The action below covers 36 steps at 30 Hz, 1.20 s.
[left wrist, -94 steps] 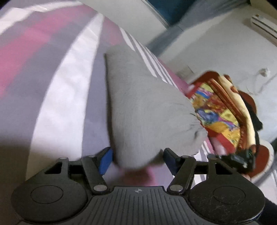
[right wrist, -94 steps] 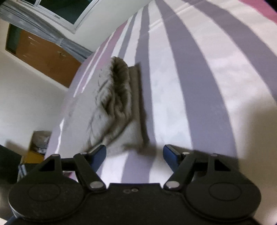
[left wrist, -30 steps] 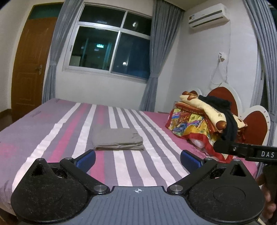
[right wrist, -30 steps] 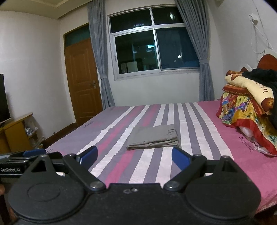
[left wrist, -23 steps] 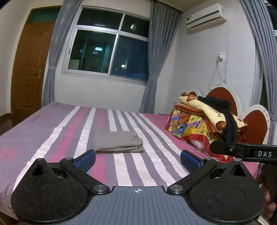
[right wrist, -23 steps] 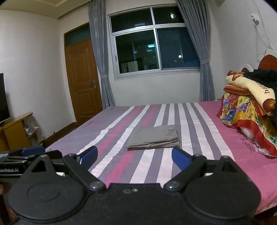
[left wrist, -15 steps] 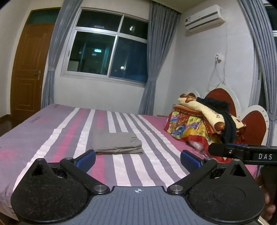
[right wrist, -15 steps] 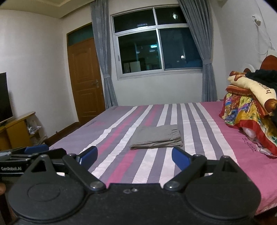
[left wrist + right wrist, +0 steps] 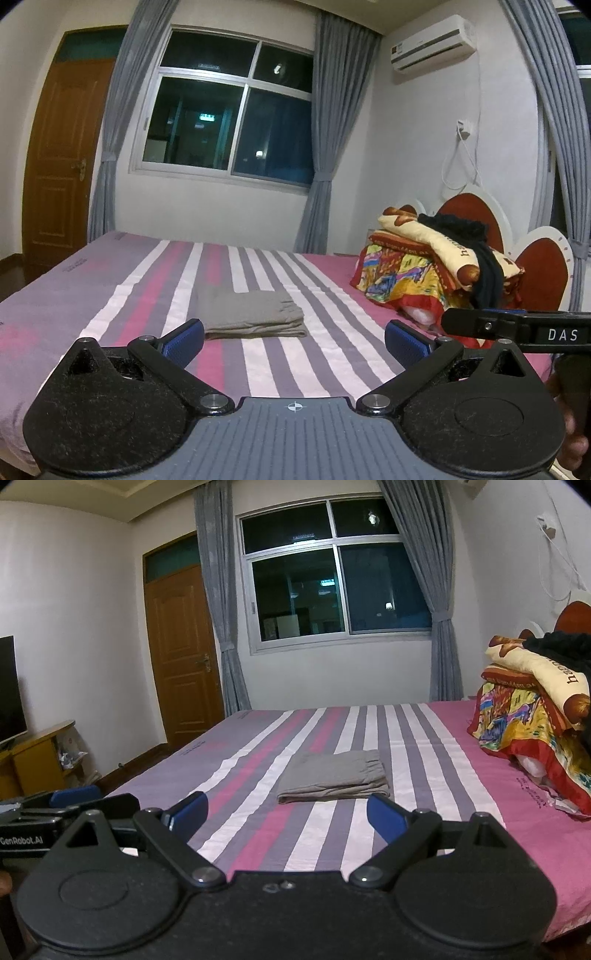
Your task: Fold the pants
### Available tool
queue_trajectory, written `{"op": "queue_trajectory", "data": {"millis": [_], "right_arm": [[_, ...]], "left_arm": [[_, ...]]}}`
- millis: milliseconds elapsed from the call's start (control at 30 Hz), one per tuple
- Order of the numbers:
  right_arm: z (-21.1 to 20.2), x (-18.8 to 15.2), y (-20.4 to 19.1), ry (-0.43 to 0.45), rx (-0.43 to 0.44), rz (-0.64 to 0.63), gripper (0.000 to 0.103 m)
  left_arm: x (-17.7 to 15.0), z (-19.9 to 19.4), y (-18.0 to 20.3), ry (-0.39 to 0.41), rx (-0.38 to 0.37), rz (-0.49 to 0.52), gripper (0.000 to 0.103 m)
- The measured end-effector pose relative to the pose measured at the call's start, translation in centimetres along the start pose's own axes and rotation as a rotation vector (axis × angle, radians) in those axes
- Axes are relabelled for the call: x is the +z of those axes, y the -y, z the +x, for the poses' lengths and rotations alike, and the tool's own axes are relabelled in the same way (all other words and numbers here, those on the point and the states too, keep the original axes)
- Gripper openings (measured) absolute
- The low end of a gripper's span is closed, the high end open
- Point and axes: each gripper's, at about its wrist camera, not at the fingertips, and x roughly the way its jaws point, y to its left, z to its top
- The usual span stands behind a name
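Above bed [image 9: 110,295] edge: both grippers level, jaws spread, pants [image 9: 332,777] folded.

I am reading "DAS" in white letters on the black body of my right gripper [image 9: 517,325], which is showing at the right edge of the left wrist view. In the right wrist view I am seeing "GenRobot.AI", its first letter cut off, on the side of my left gripper [image 9: 55,812]. The cream blanket [image 9: 546,668] on the pile is showing brown letters, "hap", running out of frame. Small print on the striped bedsheet [image 9: 332,834] is staying too faint to read.
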Motion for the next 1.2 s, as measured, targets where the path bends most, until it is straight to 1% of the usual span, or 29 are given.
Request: {"op": "queue_trajectory", "data": {"millis": [867,1200], "right_arm": [[0.03,-0.2,-0.18,0.004,-0.001,-0.003,0.093],[-0.01,-0.18,-0.48,0.008,-0.005,-0.009,0.093]], "left_arm": [[0.07,-0.05,0.06,-0.004,-0.019,0.011,0.103],[-0.05,-0.02,0.13,-0.01,-0.014,0.019,0.103]]}}
